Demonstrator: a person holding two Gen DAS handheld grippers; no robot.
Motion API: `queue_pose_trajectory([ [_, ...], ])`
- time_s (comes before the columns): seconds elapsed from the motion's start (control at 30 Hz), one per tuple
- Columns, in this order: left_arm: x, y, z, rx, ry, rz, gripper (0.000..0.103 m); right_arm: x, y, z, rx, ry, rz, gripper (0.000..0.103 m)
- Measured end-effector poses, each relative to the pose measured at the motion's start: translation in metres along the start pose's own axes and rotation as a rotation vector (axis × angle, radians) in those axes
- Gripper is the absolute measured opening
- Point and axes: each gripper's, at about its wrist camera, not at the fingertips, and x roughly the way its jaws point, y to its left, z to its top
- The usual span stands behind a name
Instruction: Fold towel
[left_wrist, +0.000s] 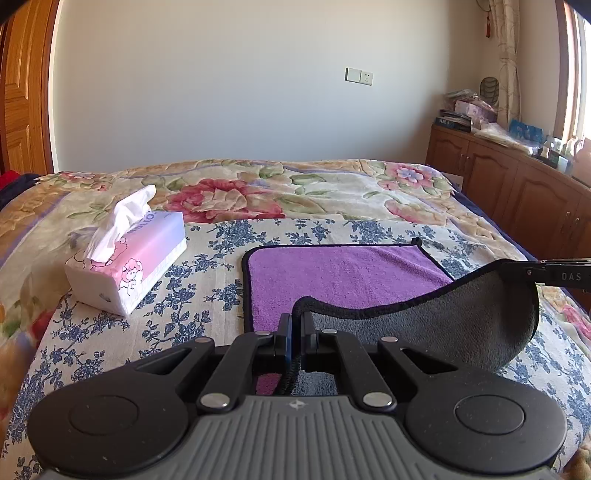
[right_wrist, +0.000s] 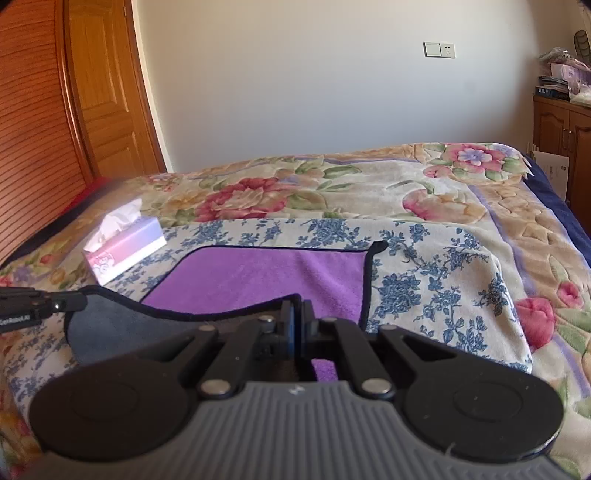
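A purple towel (left_wrist: 332, 273) with a grey underside and black trim lies on the blue-flowered cloth on the bed. Its near edge is lifted off the bed, grey side (left_wrist: 461, 321) showing. My left gripper (left_wrist: 295, 319) is shut on the near left corner of the towel. My right gripper (right_wrist: 295, 306) is shut on the near right corner; it also shows at the right edge of the left wrist view (left_wrist: 535, 271). The towel (right_wrist: 258, 280) shows purple in the right wrist view, its lifted grey flap (right_wrist: 122, 328) hanging between both grippers. The far half lies flat.
A pink and white tissue box (left_wrist: 133, 262) stands on the bed left of the towel, also in the right wrist view (right_wrist: 122, 251). A flowered blanket (left_wrist: 258, 192) covers the bed. A wooden cabinet (left_wrist: 517, 184) stands at the right, a wooden door (right_wrist: 107, 92) at the left.
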Motion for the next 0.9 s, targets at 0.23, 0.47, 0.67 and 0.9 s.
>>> queue_pose_trajectory([
  [0.23,0.004,0.002,0.0,-0.002,0.008,0.006,0.005,0.007,0.0,0.001,-0.025,0.008,-0.003,0.004],
  [0.47,0.01,0.003,0.004,-0.002,0.007,0.015,0.005,0.012,0.001,0.003,-0.042,0.01,-0.001,0.004],
  [0.67,0.017,0.004,0.009,-0.001,0.004,0.018,0.005,0.014,-0.001,0.005,-0.049,0.006,-0.002,0.004],
  [0.9,0.022,0.004,0.016,-0.014,-0.003,0.01,0.005,0.018,-0.002,0.008,-0.053,0.0,-0.004,0.004],
])
